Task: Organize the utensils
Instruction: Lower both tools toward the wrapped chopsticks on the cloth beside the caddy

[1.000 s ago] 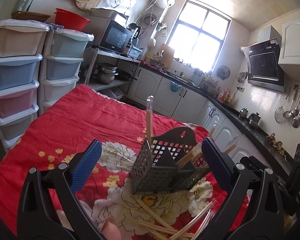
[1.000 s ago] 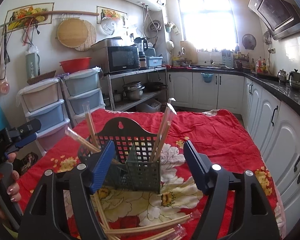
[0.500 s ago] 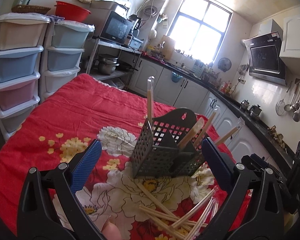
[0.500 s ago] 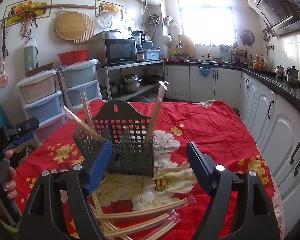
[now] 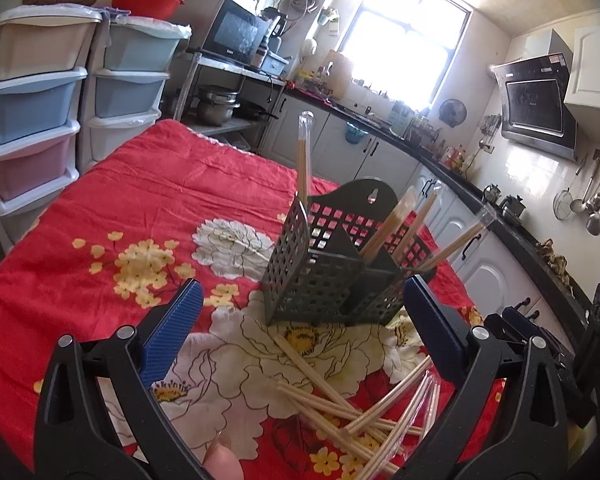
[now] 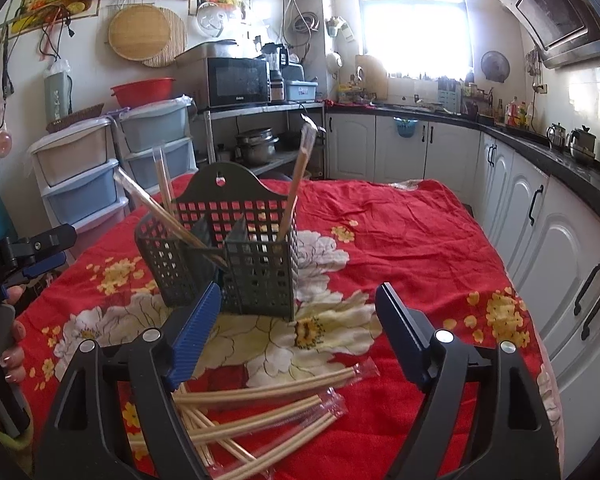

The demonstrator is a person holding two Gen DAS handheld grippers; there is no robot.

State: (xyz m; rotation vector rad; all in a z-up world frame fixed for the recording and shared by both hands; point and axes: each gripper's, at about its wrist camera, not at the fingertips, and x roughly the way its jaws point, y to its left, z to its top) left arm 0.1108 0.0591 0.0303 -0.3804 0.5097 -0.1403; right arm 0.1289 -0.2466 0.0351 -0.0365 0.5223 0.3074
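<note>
A dark perforated utensil basket (image 5: 312, 276) (image 6: 260, 264) stands on the red floral tablecloth (image 5: 148, 200) (image 6: 412, 240). Several wrapped chopsticks lean upright in its compartments (image 5: 302, 160) (image 6: 298, 176). A loose pile of wrapped chopsticks (image 5: 340, 400) (image 6: 260, 404) lies on the cloth in front of it. My left gripper (image 5: 302, 284) is open and empty, above the pile and short of the basket. My right gripper (image 6: 299, 286) is also open, its jaws wide, with nothing between the pads, over the pile from the other side. A hand (image 6: 12, 360) holds the left gripper at the edge of the right wrist view.
Stacked plastic drawers (image 5: 36, 100) (image 6: 80, 176) stand beyond the table's left side. White cabinets under a black counter (image 6: 560, 232) run along the right. A metal shelf with a microwave (image 6: 236, 82) and pots is behind the table.
Both grippers have sunk and tipped downward toward the table, bringing more of the loose chopstick pile into view. The right jaws have spread slightly wider. The basket has not moved.
</note>
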